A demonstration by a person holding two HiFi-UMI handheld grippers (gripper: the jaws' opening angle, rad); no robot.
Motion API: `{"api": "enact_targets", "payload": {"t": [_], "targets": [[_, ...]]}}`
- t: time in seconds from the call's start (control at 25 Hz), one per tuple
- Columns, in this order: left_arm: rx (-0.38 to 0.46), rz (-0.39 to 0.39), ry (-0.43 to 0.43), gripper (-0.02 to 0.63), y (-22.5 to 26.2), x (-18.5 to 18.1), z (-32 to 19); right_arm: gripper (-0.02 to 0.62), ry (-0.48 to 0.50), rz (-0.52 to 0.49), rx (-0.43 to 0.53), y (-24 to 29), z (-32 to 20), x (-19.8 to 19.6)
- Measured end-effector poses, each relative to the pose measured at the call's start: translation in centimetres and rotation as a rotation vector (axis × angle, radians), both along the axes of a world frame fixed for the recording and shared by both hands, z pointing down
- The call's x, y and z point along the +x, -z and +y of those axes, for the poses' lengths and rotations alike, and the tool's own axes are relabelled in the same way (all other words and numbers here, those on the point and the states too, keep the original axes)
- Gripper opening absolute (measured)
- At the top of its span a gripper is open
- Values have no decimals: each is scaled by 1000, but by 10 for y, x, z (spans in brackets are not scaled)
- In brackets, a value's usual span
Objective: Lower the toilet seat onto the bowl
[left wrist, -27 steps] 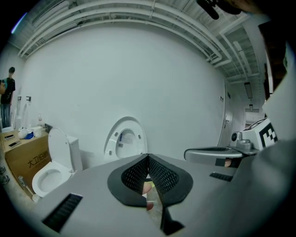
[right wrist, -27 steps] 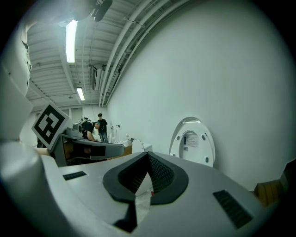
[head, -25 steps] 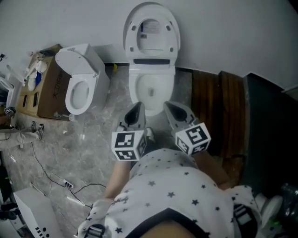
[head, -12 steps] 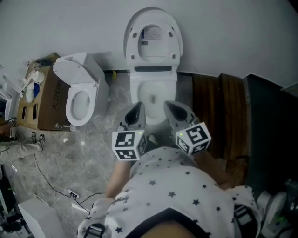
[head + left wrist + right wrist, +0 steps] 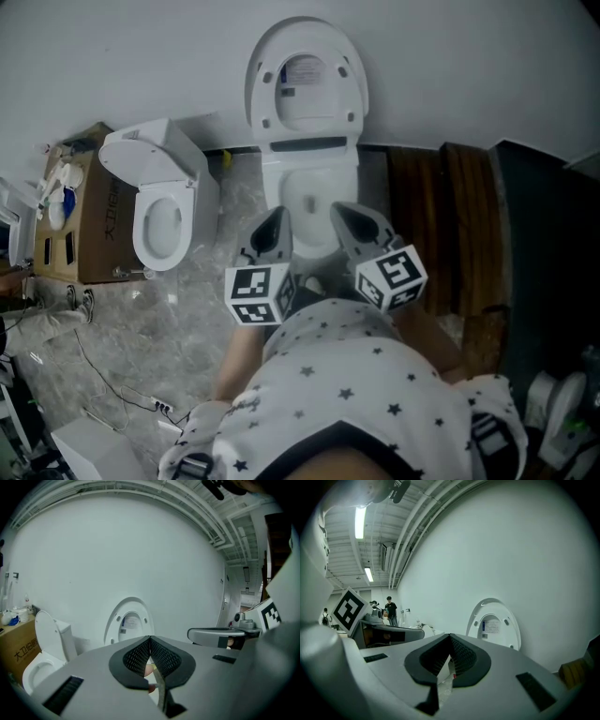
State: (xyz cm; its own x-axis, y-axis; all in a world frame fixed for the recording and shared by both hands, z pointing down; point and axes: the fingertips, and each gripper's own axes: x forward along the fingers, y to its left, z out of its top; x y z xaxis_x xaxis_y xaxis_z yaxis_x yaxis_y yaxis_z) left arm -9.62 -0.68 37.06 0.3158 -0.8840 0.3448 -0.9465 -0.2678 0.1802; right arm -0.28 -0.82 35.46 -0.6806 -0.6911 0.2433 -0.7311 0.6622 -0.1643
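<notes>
A white toilet stands against the wall with its seat and lid (image 5: 305, 80) raised upright above the bowl (image 5: 309, 192). Side by side, my left gripper (image 5: 272, 230) and right gripper (image 5: 354, 225) hover just in front of the bowl's near rim, pointing at it. Both are shut with nothing between the jaws. In the left gripper view the raised seat (image 5: 130, 620) rises straight beyond the closed tips (image 5: 150, 639). In the right gripper view the raised seat (image 5: 494, 623) stands to the right of the closed tips (image 5: 450, 637).
A second white toilet (image 5: 159, 211) with its lid up stands to the left, next to a cardboard box (image 5: 70, 220) holding bottles. Dark wooden boards (image 5: 441, 225) lie to the right of the bowl. Cables (image 5: 131, 398) trail over the marble floor. People (image 5: 390, 609) stand far off.
Both grippers, still shut and side by side, have come a little closer to the toilet. The second toilet and box have slid lower in the head view.
</notes>
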Motion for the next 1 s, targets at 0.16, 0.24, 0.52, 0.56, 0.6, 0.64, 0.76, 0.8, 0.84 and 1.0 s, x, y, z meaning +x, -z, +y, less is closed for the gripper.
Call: {"api": "enact_targets", "payload": {"t": [0.16, 0.24, 0.52, 0.56, 0.6, 0.64, 0.76, 0.8, 0.84, 1.0], "targets": [[-8, 3, -12, 0, -3, -7, -7, 6, -11, 2, 11, -2, -7, -6], [-10, -2, -21, 0, -4, -8, -9, 6, -22, 2, -5, -3, -8, -8], [-21, 3, -20, 0, -4, -16, -26, 6, -33, 10, -9, 1, -21, -12], [-20, 2, -17, 0, -5, -17, -31, 6, -32, 12, -7, 1, -25, -12], [-19, 3, -13, 0, -6, -18, -35, 6, -31, 14, -4, 2, -29, -11], [-19, 5, -8, 0, -6, -19, -39, 6, -30, 16, -4, 1, -34, -11], [-13, 7, 10, 0, -5, -24, -55, 6, -24, 21, -5, 1, -50, -11], [-10, 6, 15, 0, -4, -26, -60, 6, -22, 22, -3, 1, -55, -11], [-7, 5, 21, 0, -3, -27, -65, 6, -20, 23, -1, 1, -61, -11], [-9, 0, 46, 0, -4, -31, -91, 6, -11, 17, -3, -2, -92, -8]]}}
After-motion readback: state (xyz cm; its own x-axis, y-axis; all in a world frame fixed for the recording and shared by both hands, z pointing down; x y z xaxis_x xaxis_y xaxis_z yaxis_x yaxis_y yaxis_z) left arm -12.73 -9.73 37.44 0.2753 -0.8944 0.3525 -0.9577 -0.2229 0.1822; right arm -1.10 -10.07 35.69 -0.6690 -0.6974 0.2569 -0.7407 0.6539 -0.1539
